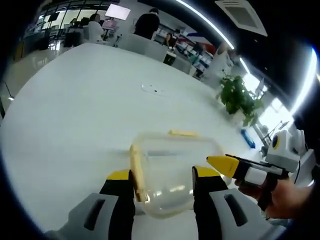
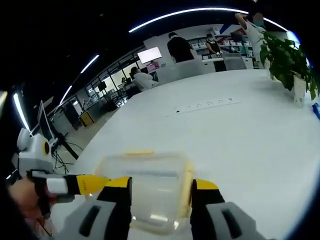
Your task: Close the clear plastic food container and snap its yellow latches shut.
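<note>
The clear plastic container (image 1: 172,170) rests on the white table (image 1: 75,110), its near end between my left gripper's jaws. One yellow latch (image 1: 136,172) runs along its left edge, another (image 1: 182,133) along the far edge. My left gripper (image 1: 162,174) is open, jaws wide apart over the container. My right gripper (image 1: 225,165), held by a hand, comes in from the right with its yellow tip at the container's right side. In the right gripper view the container (image 2: 150,187) lies between the open right gripper's (image 2: 162,182) jaws. There the left gripper (image 2: 92,184) points at its left side.
A potted plant (image 1: 240,97) (image 2: 287,55) stands near the table's far edge, with a small blue object (image 1: 247,138) beside it. A flat strip (image 1: 152,90) (image 2: 205,106) lies further out on the table. People and desks are beyond the table.
</note>
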Demonstrator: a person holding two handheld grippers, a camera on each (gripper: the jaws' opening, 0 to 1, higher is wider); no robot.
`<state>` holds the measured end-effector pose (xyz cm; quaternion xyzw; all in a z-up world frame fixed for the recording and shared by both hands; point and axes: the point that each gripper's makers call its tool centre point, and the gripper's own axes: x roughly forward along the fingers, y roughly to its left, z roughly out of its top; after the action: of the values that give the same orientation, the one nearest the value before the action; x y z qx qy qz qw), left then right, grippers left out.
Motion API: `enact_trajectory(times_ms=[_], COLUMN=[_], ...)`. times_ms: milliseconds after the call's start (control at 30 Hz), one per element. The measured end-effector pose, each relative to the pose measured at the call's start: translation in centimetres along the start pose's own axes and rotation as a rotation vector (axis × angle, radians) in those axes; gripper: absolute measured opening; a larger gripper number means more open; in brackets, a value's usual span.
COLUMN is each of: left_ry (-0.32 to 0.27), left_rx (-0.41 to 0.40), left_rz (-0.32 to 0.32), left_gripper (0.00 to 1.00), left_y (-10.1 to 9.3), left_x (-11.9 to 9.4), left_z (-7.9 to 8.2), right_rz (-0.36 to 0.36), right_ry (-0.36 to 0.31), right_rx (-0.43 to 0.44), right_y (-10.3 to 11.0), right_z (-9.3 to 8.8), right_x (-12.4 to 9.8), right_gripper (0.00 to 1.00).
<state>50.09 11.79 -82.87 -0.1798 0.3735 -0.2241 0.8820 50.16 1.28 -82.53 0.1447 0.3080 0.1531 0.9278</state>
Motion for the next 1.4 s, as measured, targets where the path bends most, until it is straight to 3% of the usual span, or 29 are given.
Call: enact_trajectory(times_ms=[667, 1400], left_ry=[-0.036, -0.069], left_rx=[-0.005, 0.007], left_rz=[0.003, -0.009], left_gripper=[0.44, 0.44], left_y=[3.1, 3.4], left_x=[2.5, 5.1], left_z=[4.5, 7.2], right_rz=[0.012, -0.024], right_ry=[-0.031, -0.068], right_rx=[-0.003, 0.035], right_y=[0.6, -0.9], right_z=[3.2, 5.4], right_x=[5.0, 7.2], right_gripper=[0.45, 0.45])
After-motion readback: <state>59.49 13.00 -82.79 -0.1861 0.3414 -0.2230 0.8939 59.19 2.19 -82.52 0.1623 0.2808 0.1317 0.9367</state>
